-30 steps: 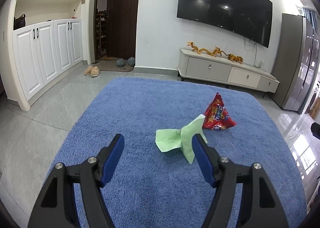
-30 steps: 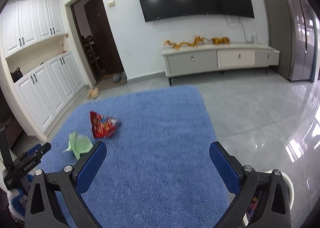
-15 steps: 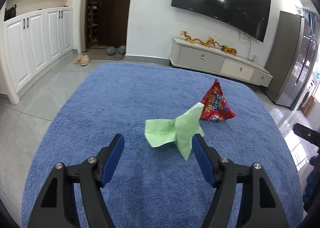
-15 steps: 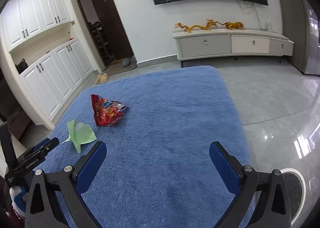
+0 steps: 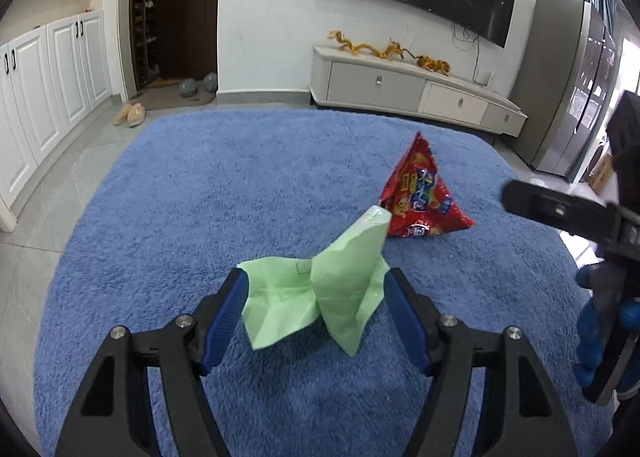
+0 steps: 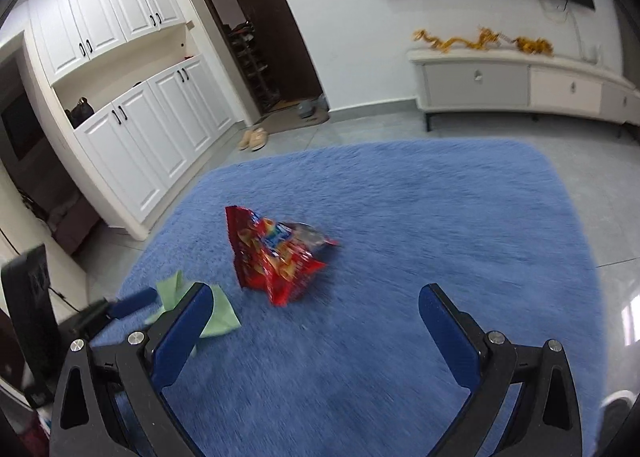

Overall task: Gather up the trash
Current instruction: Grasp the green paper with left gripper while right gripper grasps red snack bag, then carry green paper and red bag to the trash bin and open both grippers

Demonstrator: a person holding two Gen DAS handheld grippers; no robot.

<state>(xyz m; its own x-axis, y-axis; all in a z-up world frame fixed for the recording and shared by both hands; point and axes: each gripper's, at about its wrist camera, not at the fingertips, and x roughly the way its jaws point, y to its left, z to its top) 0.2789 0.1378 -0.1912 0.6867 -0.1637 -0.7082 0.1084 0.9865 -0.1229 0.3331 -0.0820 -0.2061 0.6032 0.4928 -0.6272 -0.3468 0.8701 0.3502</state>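
Note:
A crumpled green paper [image 5: 320, 293] lies on the blue rug [image 5: 240, 185]. My left gripper [image 5: 316, 297] is open and low over the rug, one finger on each side of the paper. A red snack bag [image 5: 420, 197] stands just beyond it to the right. In the right wrist view the red snack bag [image 6: 276, 253] lies ahead of my open, empty right gripper [image 6: 316, 309], and the green paper [image 6: 218, 317] shows partly behind the left finger. My right gripper also shows at the right edge of the left wrist view [image 5: 560, 213].
A white TV cabinet [image 5: 416, 93] stands beyond the rug against the wall. White cupboards [image 6: 160, 137] line the left side, with slippers [image 6: 252, 139] on the grey tiles by a dark doorway. A grey fridge [image 5: 560, 97] is at the far right.
My left gripper has moved forward and down until its fingers straddle the green paper. My right gripper has swung left and closer to the red snack bag.

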